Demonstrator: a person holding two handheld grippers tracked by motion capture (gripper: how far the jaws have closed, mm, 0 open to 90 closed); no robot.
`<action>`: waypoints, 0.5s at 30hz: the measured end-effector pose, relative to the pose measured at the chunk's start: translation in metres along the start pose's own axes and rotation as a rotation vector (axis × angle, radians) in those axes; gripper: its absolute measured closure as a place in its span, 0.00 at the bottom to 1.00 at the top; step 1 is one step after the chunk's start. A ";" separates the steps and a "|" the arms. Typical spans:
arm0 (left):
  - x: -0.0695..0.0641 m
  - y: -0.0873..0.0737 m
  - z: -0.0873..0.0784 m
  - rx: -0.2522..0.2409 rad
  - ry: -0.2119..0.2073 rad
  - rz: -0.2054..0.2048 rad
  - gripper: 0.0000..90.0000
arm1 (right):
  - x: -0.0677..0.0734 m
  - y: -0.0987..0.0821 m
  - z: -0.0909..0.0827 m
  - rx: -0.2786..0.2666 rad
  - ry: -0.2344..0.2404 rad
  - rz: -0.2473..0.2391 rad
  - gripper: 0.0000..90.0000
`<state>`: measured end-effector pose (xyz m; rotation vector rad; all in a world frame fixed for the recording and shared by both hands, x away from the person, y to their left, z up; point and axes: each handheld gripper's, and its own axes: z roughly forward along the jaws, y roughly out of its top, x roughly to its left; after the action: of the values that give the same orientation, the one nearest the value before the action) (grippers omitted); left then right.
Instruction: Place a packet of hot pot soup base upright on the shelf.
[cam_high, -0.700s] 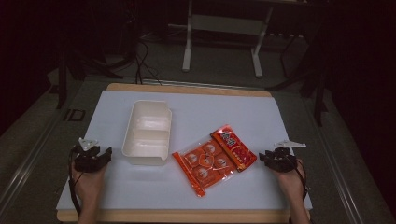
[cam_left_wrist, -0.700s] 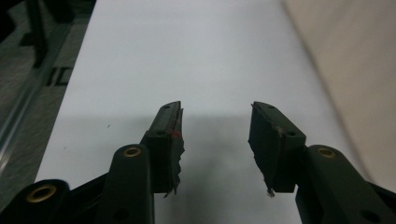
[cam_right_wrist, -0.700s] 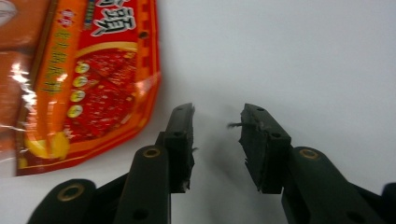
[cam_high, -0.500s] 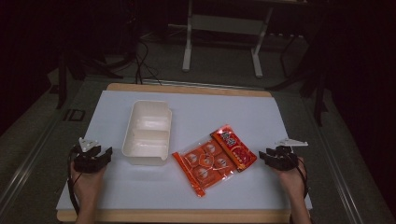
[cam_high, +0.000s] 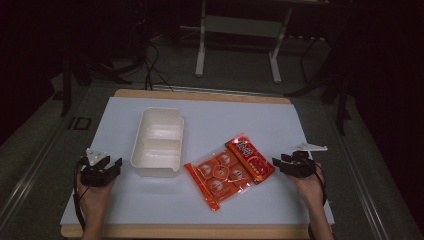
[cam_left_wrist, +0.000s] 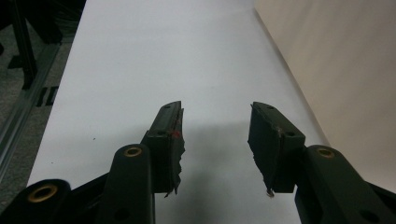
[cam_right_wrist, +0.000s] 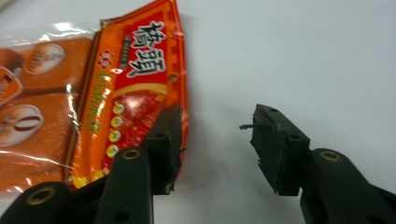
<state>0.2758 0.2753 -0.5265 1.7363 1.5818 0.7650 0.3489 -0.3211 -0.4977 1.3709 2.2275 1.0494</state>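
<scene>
Right gripper (cam_high: 280, 163) rests at the right near part of the table (cam_high: 300, 200), jaws spread with nothing between them, tips just beside the right edge of the orange snack packet (cam_high: 230, 170). In the right gripper view its left jaw stands over or against the packet's red printed end (cam_right_wrist: 135, 93); whether it touches cannot be told there. Left gripper (cam_high: 111, 168) sits at the left near side, jaws likewise spread and empty over bare white surface, just left of the white two-compartment container (cam_high: 157, 141).

The packet lies flat in the middle near part of the table, just right of the container and apart from it. Its long axis runs diagonally: the red printed header points far and right, the clear-fronted end with the round pieces points near and left.

Judgement: the step in hand is the right gripper's approach to take the packet. To do it well, the jaws should straddle the thin sealed edge at the header, come in low and level with the table, and close on film only, not on the contents. A flat bag gives little to bite; sliding one jaw beneath the edge is the likely need.
</scene>
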 end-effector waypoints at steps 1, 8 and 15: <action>0.000 0.000 0.000 0.001 0.001 0.002 0.61 | 0.000 0.001 0.001 0.001 0.007 -0.001 0.58; -0.002 0.000 0.000 0.002 0.002 0.011 0.60 | 0.005 0.007 0.013 0.020 0.037 -0.004 0.56; -0.004 0.000 0.000 0.001 0.006 0.023 0.60 | 0.008 0.013 0.026 0.042 0.061 -0.015 0.55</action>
<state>0.2757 0.2711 -0.5263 1.7570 1.5695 0.7814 0.3685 -0.2998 -0.5048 1.3541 2.3131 1.0583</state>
